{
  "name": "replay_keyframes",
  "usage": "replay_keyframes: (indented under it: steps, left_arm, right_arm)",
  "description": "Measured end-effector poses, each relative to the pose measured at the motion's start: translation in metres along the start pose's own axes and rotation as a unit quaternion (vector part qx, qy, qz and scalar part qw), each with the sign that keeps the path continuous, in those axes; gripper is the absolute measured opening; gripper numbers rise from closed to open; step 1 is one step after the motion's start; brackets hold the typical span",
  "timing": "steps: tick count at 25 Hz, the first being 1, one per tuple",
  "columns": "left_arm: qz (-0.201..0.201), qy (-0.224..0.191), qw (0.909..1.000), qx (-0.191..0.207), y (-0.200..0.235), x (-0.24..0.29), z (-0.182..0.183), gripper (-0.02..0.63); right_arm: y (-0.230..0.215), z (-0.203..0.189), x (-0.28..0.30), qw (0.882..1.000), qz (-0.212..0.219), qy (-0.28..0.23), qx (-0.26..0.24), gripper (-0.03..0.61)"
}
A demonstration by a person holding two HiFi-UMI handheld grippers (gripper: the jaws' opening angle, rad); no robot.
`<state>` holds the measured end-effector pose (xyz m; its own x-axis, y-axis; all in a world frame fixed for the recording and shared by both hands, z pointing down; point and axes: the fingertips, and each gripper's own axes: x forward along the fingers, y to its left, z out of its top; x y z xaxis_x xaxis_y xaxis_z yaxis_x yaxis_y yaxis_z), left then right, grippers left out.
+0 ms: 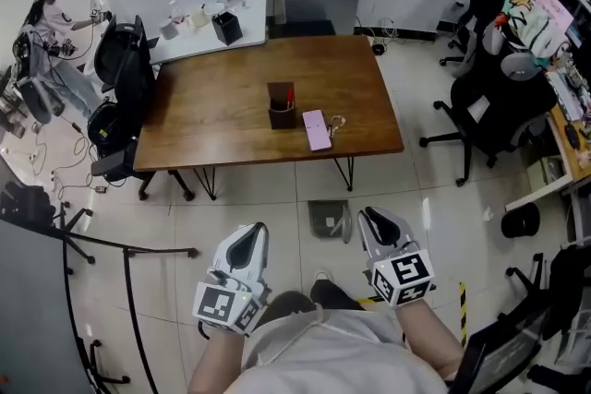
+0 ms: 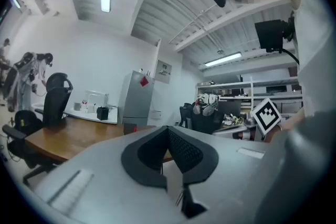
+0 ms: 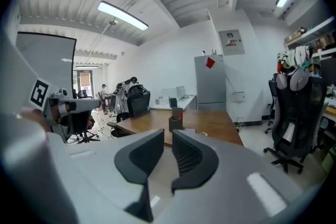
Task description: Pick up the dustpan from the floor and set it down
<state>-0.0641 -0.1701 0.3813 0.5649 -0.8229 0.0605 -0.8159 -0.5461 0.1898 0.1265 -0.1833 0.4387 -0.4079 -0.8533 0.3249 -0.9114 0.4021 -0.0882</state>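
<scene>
The dustpan (image 1: 329,220), grey and flat, lies on the tiled floor just in front of the wooden table (image 1: 222,129). In the head view both grippers are held over the floor in front of the person's body. My left gripper (image 1: 251,232) is to the left of the dustpan and apart from it, its jaws shut with nothing in them. My right gripper (image 1: 370,216) shows just right of the dustpan's edge, shut and holding nothing. Neither gripper view shows the dustpan: the left gripper (image 2: 168,129) and the right gripper (image 3: 167,134) both look level across the room at the table.
On the table stand a brown pen holder (image 1: 282,107) and a pink phone (image 1: 317,129). Black office chairs stand at the right (image 1: 494,106) and left (image 1: 125,69). A white desk (image 1: 208,14) is at the back. A black stand's legs (image 1: 92,244) spread at the left.
</scene>
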Motion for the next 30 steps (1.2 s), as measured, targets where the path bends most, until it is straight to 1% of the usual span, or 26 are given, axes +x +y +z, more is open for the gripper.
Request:
replay_keyframes:
  steps: [2, 3, 4, 5, 6, 7, 8, 11, 13, 15, 16, 17, 18, 20, 22, 26, 28, 30]
  left_arm:
    - [-0.004, 0.001, 0.9998, -0.019, 0.011, 0.015, 0.0, 0.012]
    - [-0.007, 0.005, 0.9996, -0.025, 0.017, 0.021, -0.002, 0.012]
    - [-0.012, 0.014, 0.9994, -0.031, 0.021, 0.027, -0.007, 0.012]
    - [-0.018, 0.026, 0.9989, -0.036, 0.025, 0.031, -0.012, 0.012]
    - [-0.024, 0.036, 0.9982, -0.041, 0.029, 0.036, -0.018, 0.012]
    - [-0.03, 0.046, 0.9975, -0.045, 0.032, 0.039, -0.024, 0.012]
    - [-0.034, 0.054, 0.9968, -0.049, 0.037, 0.043, -0.032, 0.012]
    - [-0.031, 0.079, 0.9944, -0.062, 0.056, 0.052, -0.061, 0.012]
    - [-0.026, 0.095, 0.9926, -0.071, 0.068, 0.055, -0.084, 0.012]
    - [-0.02, 0.105, 0.9914, -0.076, 0.078, 0.056, -0.104, 0.012]
    - [-0.015, 0.107, 0.991, -0.078, 0.083, 0.056, -0.112, 0.012]
    - [-0.011, 0.109, 0.9908, -0.08, 0.088, 0.057, -0.118, 0.012]
    - [-0.008, 0.108, 0.9908, -0.081, 0.092, 0.058, -0.123, 0.012]
    - [-0.003, 0.105, 0.9911, -0.081, 0.099, 0.06, -0.129, 0.012]
    - [-0.001, 0.105, 0.9912, -0.081, 0.103, 0.062, -0.135, 0.012]
    - [-0.01, 0.104, 0.9909, -0.084, 0.1, 0.062, -0.137, 0.012]
    - [-0.019, 0.102, 0.9913, -0.081, 0.094, 0.06, -0.129, 0.012]
    - [-0.026, 0.102, 0.9912, -0.08, 0.09, 0.056, -0.117, 0.012]
  right_arm:
    - [-0.006, -0.012, 0.02, 1.0, -0.008, 0.03, 0.002, 0.083]
    - [-0.008, -0.025, 0.029, 0.998, -0.014, 0.053, 0.006, 0.113]
    - [-0.011, -0.043, 0.04, 0.996, -0.02, 0.085, 0.014, 0.155]
    - [-0.015, -0.068, 0.051, 0.991, -0.026, 0.127, 0.023, 0.209]
    - [-0.019, -0.097, 0.062, 0.983, -0.032, 0.176, 0.035, 0.261]
    - [-0.023, -0.129, 0.073, 0.972, -0.037, 0.226, 0.047, 0.3]
    - [-0.03, -0.16, 0.084, 0.959, -0.044, 0.272, 0.06, 0.318]
    - [-0.053, -0.243, 0.114, 0.914, -0.079, 0.383, 0.105, 0.325]
    - [-0.065, -0.286, 0.126, 0.884, -0.095, 0.438, 0.132, 0.325]
    - [-0.069, -0.32, 0.133, 0.858, -0.098, 0.479, 0.156, 0.324]
    - [-0.068, -0.334, 0.136, 0.848, -0.096, 0.492, 0.172, 0.324]
    - [-0.066, -0.344, 0.14, 0.841, -0.093, 0.498, 0.189, 0.321]
    - [-0.064, -0.351, 0.144, 0.838, -0.089, 0.498, 0.204, 0.301]
    - [-0.059, -0.352, 0.155, 0.839, -0.081, 0.487, 0.227, 0.224]
    - [-0.056, -0.347, 0.167, 0.845, -0.076, 0.479, 0.226, 0.047]
    - [-0.05, -0.342, 0.168, 0.851, -0.064, 0.478, 0.211, 0.028]
    - [-0.047, -0.334, 0.159, 0.855, -0.06, 0.477, 0.197, 0.02]
    - [-0.041, -0.318, 0.145, 0.858, -0.057, 0.476, 0.187, 0.015]
